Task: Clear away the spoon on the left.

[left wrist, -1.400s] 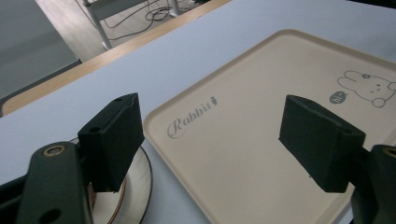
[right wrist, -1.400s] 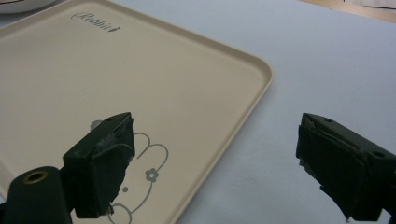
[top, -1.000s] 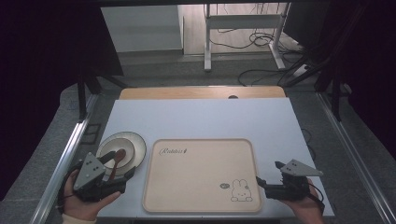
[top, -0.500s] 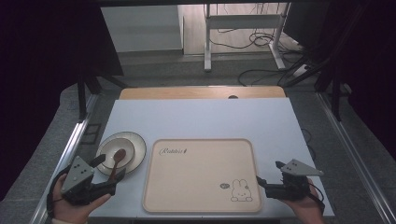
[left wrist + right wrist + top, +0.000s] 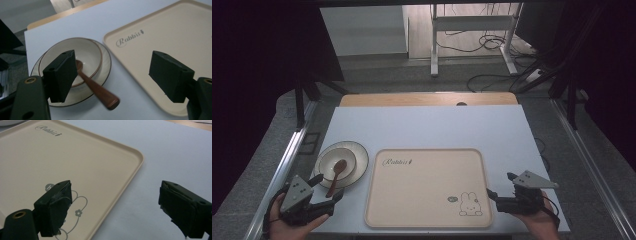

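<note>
Spoon (image 5: 93, 86) bowl part-hidden behind jaw (left gripper view); tray (image 5: 130, 152) cropped.

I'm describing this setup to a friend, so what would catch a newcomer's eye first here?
A large beige tray with a rabbit drawing lies in the middle of the white table. Left of it, a brown spoon rests in a bowl on a plate. An open gripper flanks each side.

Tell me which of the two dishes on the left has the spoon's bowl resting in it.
The smaller inner bowl, stacked on the wider plate. The wooden spoon rests in it; its handle sticks out past the plate's rim.
</note>
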Demonstrator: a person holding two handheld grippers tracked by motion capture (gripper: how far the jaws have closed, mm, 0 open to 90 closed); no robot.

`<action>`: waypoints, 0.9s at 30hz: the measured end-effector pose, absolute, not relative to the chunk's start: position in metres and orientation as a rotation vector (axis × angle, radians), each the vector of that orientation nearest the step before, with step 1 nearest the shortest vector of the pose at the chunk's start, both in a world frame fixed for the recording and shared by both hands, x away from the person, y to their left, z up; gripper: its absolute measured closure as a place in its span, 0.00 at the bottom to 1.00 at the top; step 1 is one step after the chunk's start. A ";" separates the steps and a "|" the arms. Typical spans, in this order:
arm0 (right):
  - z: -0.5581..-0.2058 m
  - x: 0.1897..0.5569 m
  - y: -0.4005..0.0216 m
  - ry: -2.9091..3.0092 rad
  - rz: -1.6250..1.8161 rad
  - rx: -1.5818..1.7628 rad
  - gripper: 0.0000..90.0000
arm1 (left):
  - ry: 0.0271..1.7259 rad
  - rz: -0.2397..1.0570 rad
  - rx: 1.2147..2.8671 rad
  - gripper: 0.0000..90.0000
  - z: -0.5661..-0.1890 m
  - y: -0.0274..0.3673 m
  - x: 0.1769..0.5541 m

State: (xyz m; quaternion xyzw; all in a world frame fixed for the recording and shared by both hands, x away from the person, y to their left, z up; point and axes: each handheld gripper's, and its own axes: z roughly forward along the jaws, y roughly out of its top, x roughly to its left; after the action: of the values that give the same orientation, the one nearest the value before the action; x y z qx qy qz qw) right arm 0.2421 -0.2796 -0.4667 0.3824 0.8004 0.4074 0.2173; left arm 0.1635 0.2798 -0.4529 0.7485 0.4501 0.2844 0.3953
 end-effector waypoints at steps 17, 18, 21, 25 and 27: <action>-0.467 0.242 -0.280 2.217 1.123 1.061 0.13 | 1.205 0.722 1.959 0.20 -0.479 0.294 0.172; -0.467 0.242 -0.280 2.216 1.124 1.061 0.13 | 1.199 0.724 1.965 0.20 -0.481 0.293 0.172; -0.467 0.242 -0.280 2.218 1.120 1.059 0.13 | 1.190 0.743 1.987 0.20 -0.483 0.292 0.173; -0.467 0.242 -0.279 2.219 1.120 1.057 0.13 | 1.183 0.763 2.001 0.23 -0.487 0.292 0.174; -0.467 0.242 -0.279 2.219 1.119 1.057 0.13 | 1.179 0.775 2.012 0.25 -0.487 0.292 0.174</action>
State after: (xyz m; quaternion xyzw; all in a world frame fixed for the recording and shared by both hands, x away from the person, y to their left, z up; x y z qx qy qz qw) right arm 0.2421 -0.2794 -0.4669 0.3821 0.8016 0.4044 0.2188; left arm 0.1736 0.2924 -0.4871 0.7712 0.4520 0.2970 0.3357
